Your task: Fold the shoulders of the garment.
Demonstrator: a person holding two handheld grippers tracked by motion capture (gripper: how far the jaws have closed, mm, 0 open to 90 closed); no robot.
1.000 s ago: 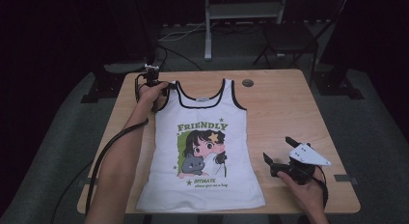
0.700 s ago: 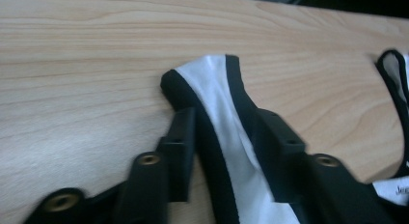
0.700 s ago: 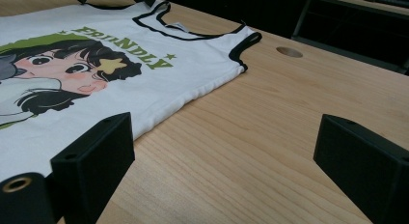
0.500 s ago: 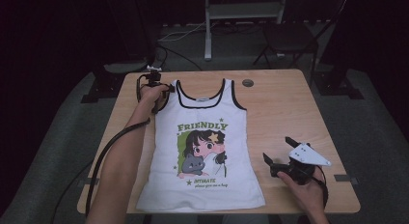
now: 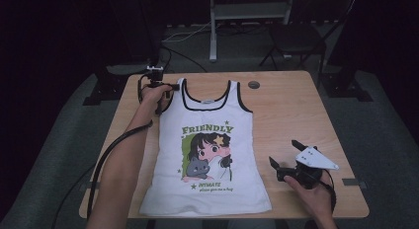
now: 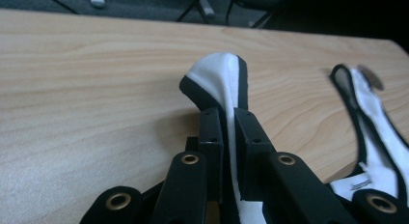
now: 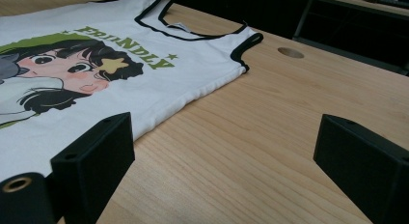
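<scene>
The worktop (image 5: 291, 105) is a pale wooden board with rounded corners and a small round hole (image 5: 254, 84) near its far edge. A white top (image 5: 207, 160) with black trim lies flat on it, left of the middle, hem toward the near edge, straps toward the far edge; its print shows a cartoon girl with a grey cat under the green word FRIENDLY. The wood to the right of the top is bare up to the right gripper (image 5: 282, 155), near the front right corner.
</scene>
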